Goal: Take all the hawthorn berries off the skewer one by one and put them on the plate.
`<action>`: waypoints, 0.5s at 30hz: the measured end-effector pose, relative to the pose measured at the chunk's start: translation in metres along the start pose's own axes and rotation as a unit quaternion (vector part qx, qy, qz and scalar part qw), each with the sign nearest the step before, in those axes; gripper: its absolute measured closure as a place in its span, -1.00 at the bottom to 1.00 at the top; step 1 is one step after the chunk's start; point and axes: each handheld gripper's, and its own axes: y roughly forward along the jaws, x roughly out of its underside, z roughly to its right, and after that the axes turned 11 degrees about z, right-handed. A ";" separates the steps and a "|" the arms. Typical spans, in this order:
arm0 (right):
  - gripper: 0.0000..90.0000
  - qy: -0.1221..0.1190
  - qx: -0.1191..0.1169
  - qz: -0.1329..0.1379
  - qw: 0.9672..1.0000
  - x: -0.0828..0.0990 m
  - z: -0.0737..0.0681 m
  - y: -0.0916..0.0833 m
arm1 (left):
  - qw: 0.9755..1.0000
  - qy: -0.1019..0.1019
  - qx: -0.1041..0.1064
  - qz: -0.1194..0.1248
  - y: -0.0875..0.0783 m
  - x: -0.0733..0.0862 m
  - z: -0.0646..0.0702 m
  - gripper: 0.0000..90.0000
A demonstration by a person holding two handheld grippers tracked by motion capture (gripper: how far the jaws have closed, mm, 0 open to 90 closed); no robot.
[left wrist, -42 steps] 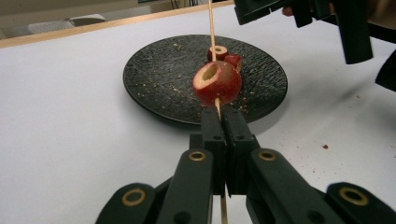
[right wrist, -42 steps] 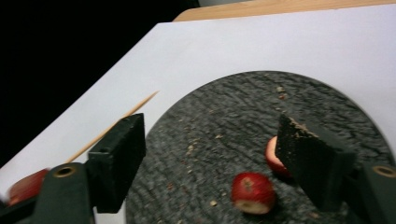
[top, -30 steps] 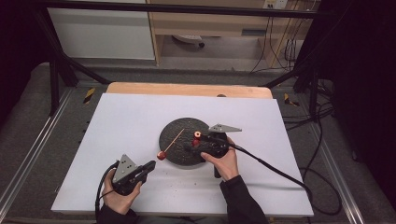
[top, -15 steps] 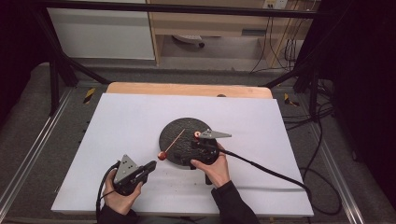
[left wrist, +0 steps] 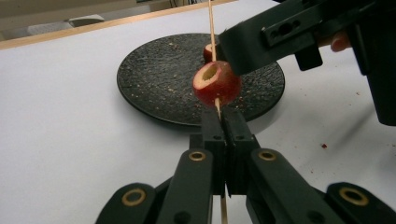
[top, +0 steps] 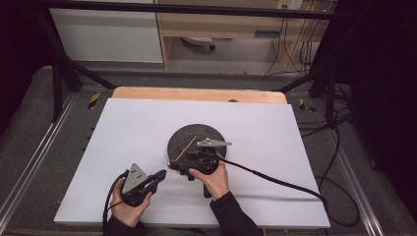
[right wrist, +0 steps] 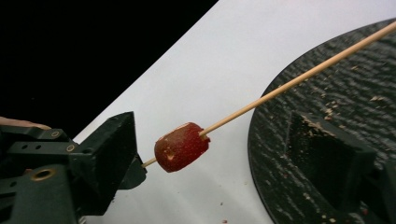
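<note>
- High view: a white table sheet (top: 128,132) is evenly and brightly lit from above, while the room around it falls into deep darkness; shadows under the hands are soft and faint.
- Left gripper view: bright, even light; the red fruit piece (left wrist: 216,84) is sharp, and the near black jaws are slightly soft.
- Right gripper view: the upper left corner is pure black; the dark plate (right wrist: 336,116) looks grainy, and the near jaw is blurred.

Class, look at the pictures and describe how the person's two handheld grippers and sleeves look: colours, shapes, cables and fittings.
Both the left gripper and the right gripper are black, with two blocky jaws. Each carries a grey three-cornered plate on top and trails a black cable. Brass-coloured rivets sit in the left gripper's linkage. The person's sleeves are dark.
</note>
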 end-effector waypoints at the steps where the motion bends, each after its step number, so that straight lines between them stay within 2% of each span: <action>1: -0.56 0.002 -0.001 -0.002 1.000 0.001 0.000 0.001 | 1.000 0.000 0.000 0.000 0.000 0.000 0.000 0.97; 6: -0.39 0.015 -0.007 -0.010 1.000 0.005 0.001 0.003 | 1.000 0.001 0.003 -0.001 0.001 0.000 0.002 0.97; 15: 0.10 0.042 -0.027 -0.022 0.999 0.006 0.001 0.006 | 1.000 0.003 0.007 0.000 0.002 0.000 0.005 0.97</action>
